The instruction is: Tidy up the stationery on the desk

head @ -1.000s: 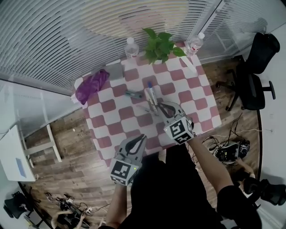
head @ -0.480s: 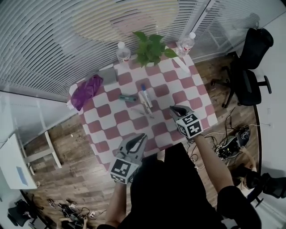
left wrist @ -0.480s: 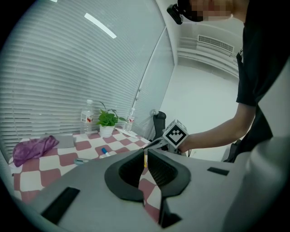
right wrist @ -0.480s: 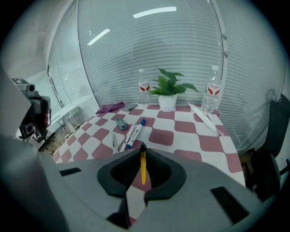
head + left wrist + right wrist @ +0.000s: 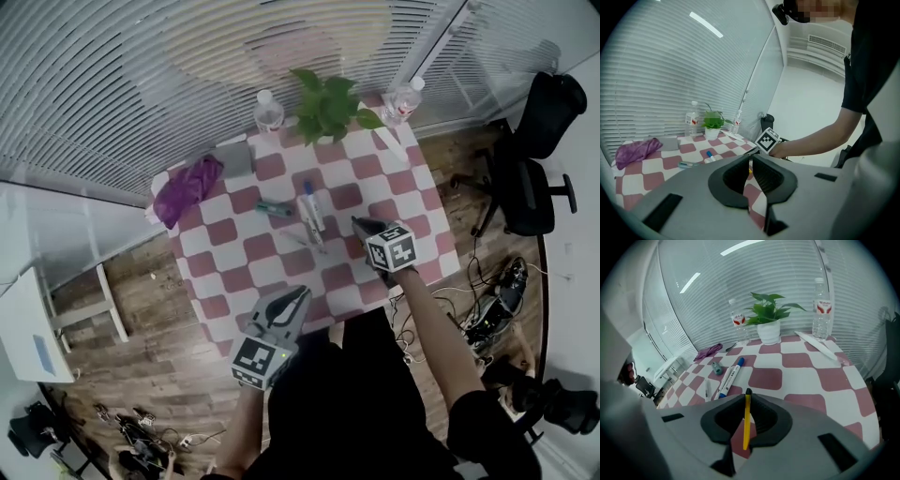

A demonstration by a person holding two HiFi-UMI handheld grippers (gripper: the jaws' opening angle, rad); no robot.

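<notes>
The right gripper [image 5: 747,393] clamps a yellow pen [image 5: 746,422] over the table's [image 5: 274,279] right side. The left gripper [image 5: 751,160] is closed, empty, at the near edge.

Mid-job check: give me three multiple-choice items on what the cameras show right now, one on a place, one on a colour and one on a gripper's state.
1. Where on the table does the potted plant stand?
A. At the near edge, by the person
B. At the far edge, between the two water bottles
C. In the middle of the table

2. What colour is the thin stick in the right gripper?
A. Yellow
B. Blue
C. Green

3. How is the left gripper?
A. Wide open
B. Shut on a marker
C. Shut, with nothing held

Answers:
1 B: the head view shows the plant at the far edge with a bottle on each side.
2 A: the right gripper view shows a yellow stick with a dark tip clamped between the jaws.
3 C: the left gripper view shows the jaws together with only the tablecloth beyond them.
</notes>
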